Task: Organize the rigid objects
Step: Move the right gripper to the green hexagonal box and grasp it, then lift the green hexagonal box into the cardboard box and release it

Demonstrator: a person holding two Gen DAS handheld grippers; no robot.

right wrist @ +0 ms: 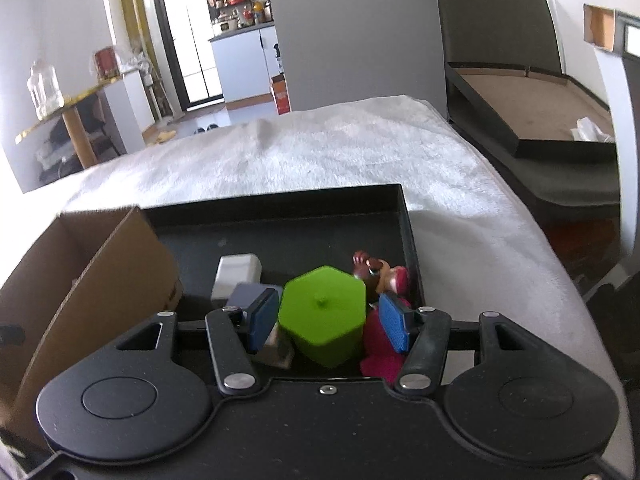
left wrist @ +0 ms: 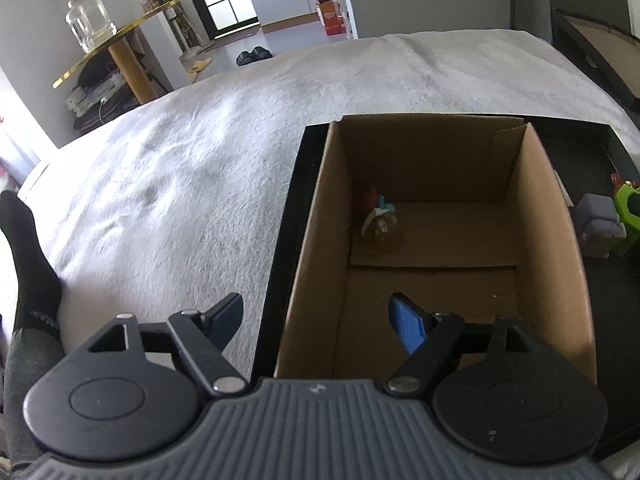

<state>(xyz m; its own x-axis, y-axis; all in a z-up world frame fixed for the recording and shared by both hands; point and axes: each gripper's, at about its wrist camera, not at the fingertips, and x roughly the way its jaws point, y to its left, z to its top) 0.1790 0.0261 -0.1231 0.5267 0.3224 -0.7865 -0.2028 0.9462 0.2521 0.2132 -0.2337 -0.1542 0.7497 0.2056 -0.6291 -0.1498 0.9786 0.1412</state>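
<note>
- Left gripper point(left wrist: 318, 320): jaws wide apart, nothing between them. One finger point(left wrist: 224, 316) hangs over the white blanket point(left wrist: 180, 160); the blue-padded finger point(left wrist: 406, 326) hangs inside the cardboard box point(left wrist: 316, 240), straddling its wall at 9 o'clock, touching nothing.
- Cardboard box: open-topped, standing in the black tray point(left wrist: 288, 220). One small figurine point(left wrist: 380, 224) lies on its floor, toward the far corner at 11 o'clock.
- Right gripper point(right wrist: 328, 320): jaws roughly half open, either side of the green hexagonal block point(right wrist: 324, 312). Whether the pads press on it cannot be told.
- Black tray, right wrist view point(right wrist: 404, 216): the green block sits near the front; a white block point(right wrist: 236, 276) at its 10 o'clock; a grey block point(right wrist: 248, 294) just beside it at 9 o'clock; a brown-and-red figurine point(right wrist: 376, 270) at 2 o'clock; a magenta item point(right wrist: 378, 352) at 4 o'clock.
</note>
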